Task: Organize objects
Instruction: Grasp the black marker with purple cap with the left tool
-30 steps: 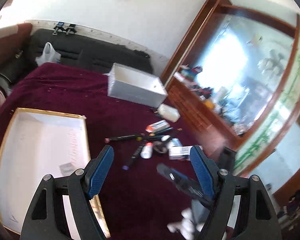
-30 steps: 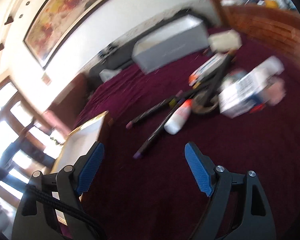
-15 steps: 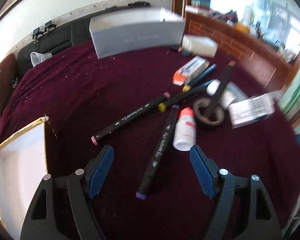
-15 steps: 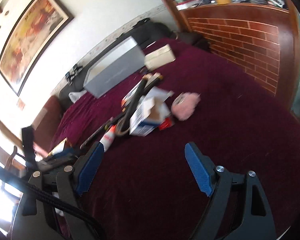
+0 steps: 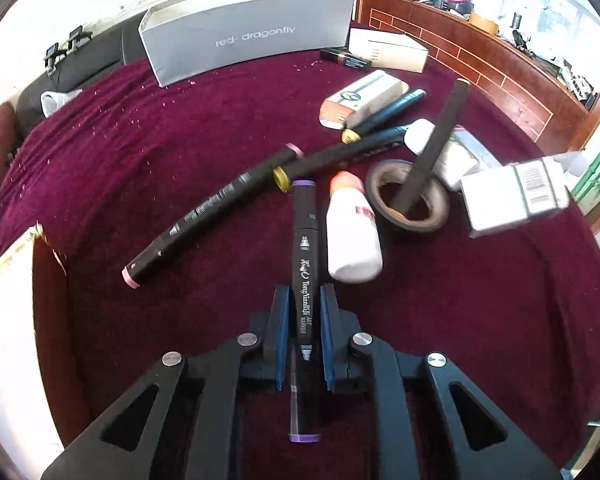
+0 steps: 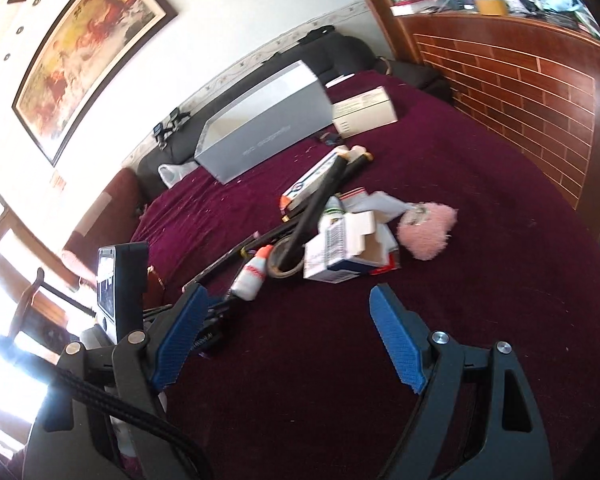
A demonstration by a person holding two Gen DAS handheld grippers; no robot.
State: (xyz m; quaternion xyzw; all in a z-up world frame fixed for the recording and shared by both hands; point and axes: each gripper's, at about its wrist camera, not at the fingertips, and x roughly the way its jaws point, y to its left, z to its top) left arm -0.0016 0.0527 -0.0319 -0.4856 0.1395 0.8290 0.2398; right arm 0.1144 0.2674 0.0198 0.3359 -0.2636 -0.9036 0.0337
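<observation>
My left gripper is shut on a black purple-capped marker that lies on the maroon cloth. A pink-capped marker, a yellow-capped marker, a white glue bottle, a tape roll with a dark marker leaning in it, and a white carton lie in a pile ahead. My right gripper is open and empty above the cloth, short of the same pile, with the carton and a pink fluffy thing ahead.
A grey open box stands at the back, also in the right wrist view. A beige box lies beside it. A white gold-edged tray sits at left. A brick-pattern wooden counter borders the right.
My left gripper has moved down onto the purple-capped marker and shut on it. My right gripper has drifted slightly and stays open.
</observation>
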